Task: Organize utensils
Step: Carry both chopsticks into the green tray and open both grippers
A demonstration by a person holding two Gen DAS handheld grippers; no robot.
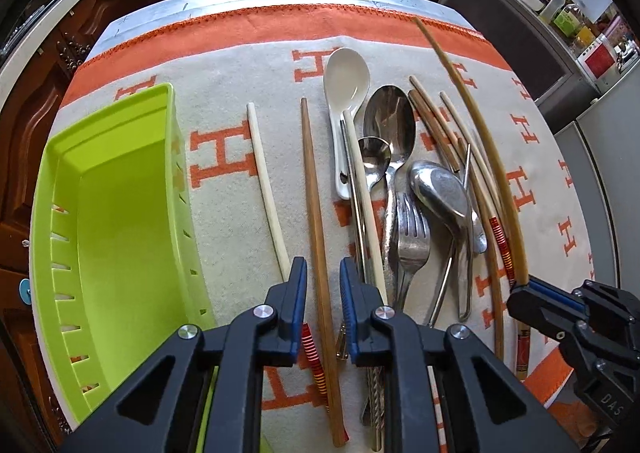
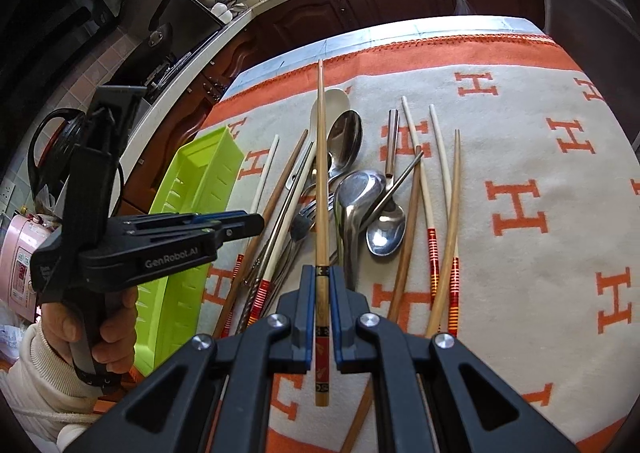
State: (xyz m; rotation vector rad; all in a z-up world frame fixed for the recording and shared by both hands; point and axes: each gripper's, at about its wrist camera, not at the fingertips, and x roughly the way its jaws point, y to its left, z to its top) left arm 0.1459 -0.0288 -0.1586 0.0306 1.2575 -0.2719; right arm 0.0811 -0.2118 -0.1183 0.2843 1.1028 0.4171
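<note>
Green tray [image 1: 120,213] is the landmark. Right gripper [image 2: 322,305] is clamped on a long bamboo chopstick [image 2: 321,173], lifted clear of the pile, its long axis pointing away along the fingers. Left gripper [image 1: 323,285], just beside the tray, straddles a brown chopstick [image 1: 316,213] with gaps both sides, not gripping. The tray lies left of both; the left hand is nearer.

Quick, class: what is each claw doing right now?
Left claw: nearly closed around the brown chopstick, pads not visibly touching it.
Right claw: closed, holding the patterned chopstick.
</note>
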